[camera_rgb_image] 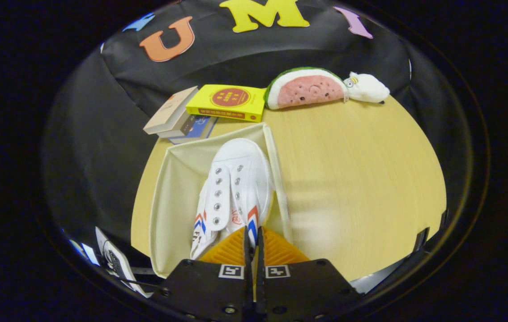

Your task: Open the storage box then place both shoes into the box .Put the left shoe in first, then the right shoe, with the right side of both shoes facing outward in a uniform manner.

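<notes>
white canvas shoe [235, 188] lies inside the open cream fabric storage box [175, 197] on the wooden table [352, 179], against the box's right wall, toe pointing away. gripper [252, 232] fingers are pinched together on the shoe's heel rim, grasping it. books [204, 112] and a watermelon plush [305, 88] sit beyond the box.
</notes>
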Motion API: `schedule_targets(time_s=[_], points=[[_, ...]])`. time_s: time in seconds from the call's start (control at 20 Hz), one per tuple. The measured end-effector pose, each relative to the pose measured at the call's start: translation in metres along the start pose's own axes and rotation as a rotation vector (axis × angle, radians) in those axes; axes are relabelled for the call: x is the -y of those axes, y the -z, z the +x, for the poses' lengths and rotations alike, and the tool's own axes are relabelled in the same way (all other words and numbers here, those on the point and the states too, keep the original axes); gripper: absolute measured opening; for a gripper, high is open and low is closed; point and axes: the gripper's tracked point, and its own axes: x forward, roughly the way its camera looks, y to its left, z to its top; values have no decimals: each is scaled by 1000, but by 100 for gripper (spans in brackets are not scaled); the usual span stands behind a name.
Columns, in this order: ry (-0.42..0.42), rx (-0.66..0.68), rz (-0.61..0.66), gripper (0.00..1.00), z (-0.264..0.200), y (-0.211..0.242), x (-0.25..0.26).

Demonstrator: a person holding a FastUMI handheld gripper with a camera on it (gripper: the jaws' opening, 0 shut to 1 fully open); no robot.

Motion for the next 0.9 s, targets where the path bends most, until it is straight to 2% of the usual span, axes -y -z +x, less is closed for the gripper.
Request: schedule_targets(time_s=[0.05,0.25,0.35,0.5,0.9], points=[[-28,6,-6,20,-2,-1,-7],[-31,98,-91,68,-23,-15,-19],[-11,168,-128,86,-39,-25,-12],[39,287,-171,95,-69,-41,4],[199,617,-151,97,-172,-91,92]])
